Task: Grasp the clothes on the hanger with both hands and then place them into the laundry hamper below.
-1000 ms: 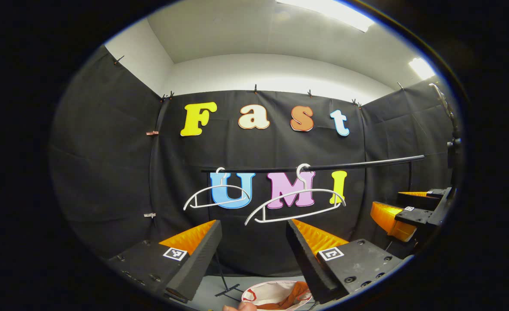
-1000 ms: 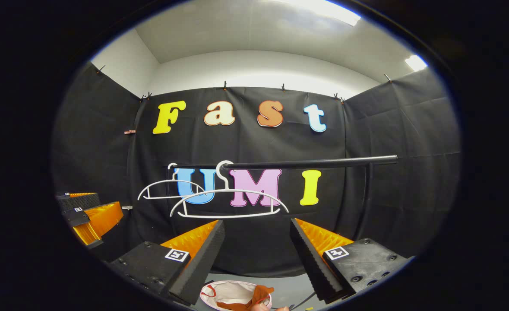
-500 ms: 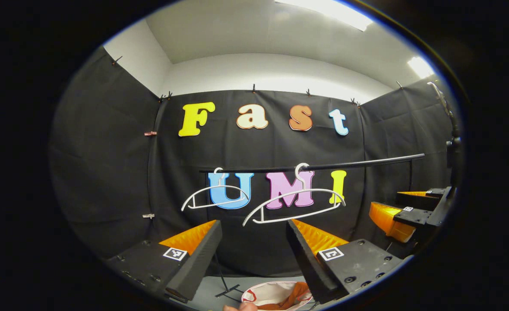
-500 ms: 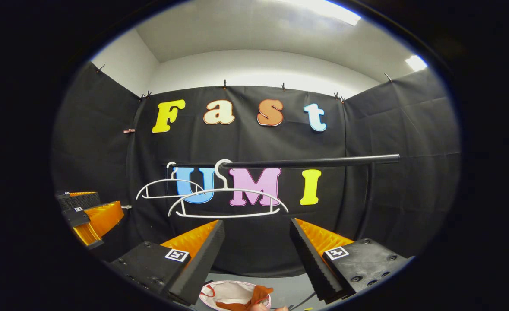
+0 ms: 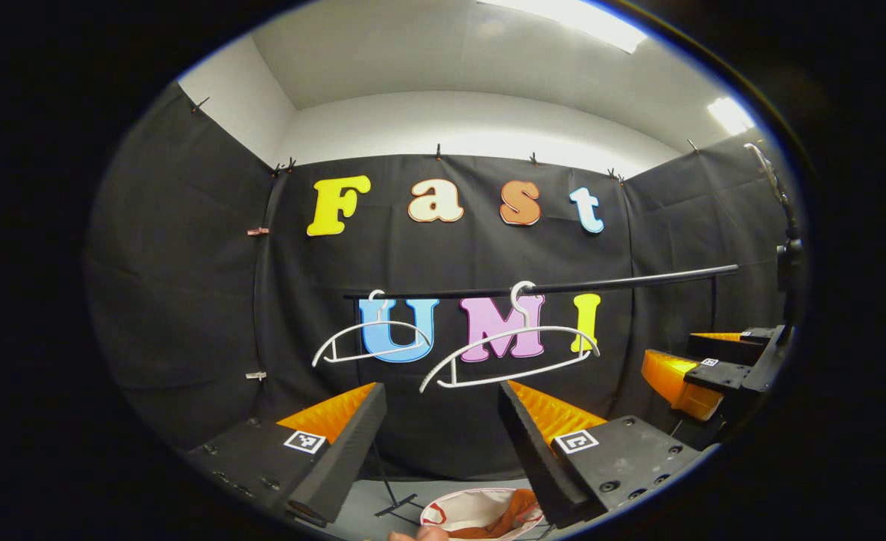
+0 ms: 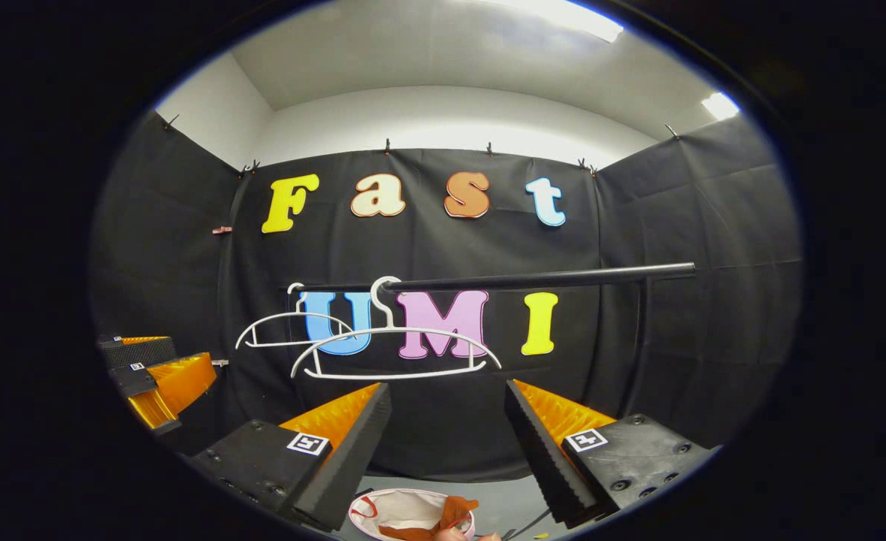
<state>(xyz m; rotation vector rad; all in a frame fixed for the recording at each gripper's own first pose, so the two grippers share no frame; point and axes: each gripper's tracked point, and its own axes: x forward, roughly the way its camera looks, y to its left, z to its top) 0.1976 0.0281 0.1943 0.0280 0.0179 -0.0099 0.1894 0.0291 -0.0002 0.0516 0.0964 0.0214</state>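
Note:
Two bare white hangers (image 5: 510,353) (image 5: 371,340) hang on a black rail (image 5: 563,287); the right gripper view has the same hangers (image 6: 394,349) (image 6: 292,329) and rail (image 6: 540,279). An orange garment (image 5: 510,507) lies in the white laundry hamper (image 5: 461,509) on the floor below, also visible as orange cloth (image 6: 443,520) in the hamper (image 6: 394,507). My left gripper (image 5: 441,436) is open and holds nothing. My right gripper (image 6: 446,436) is open and holds nothing. Each gripper appears at the side of the other's view: right (image 5: 706,368), left (image 6: 153,372).
The rail's stand has a black foot (image 5: 397,502) on the grey floor beside the hamper. A vertical post (image 6: 638,338) carries the rail at the right. Part of a hand (image 5: 420,533) shows at the bottom edge.
Both views have drifted slightly; the hangers and rail sit a touch higher and leftward. Both grippers stay open and empty.

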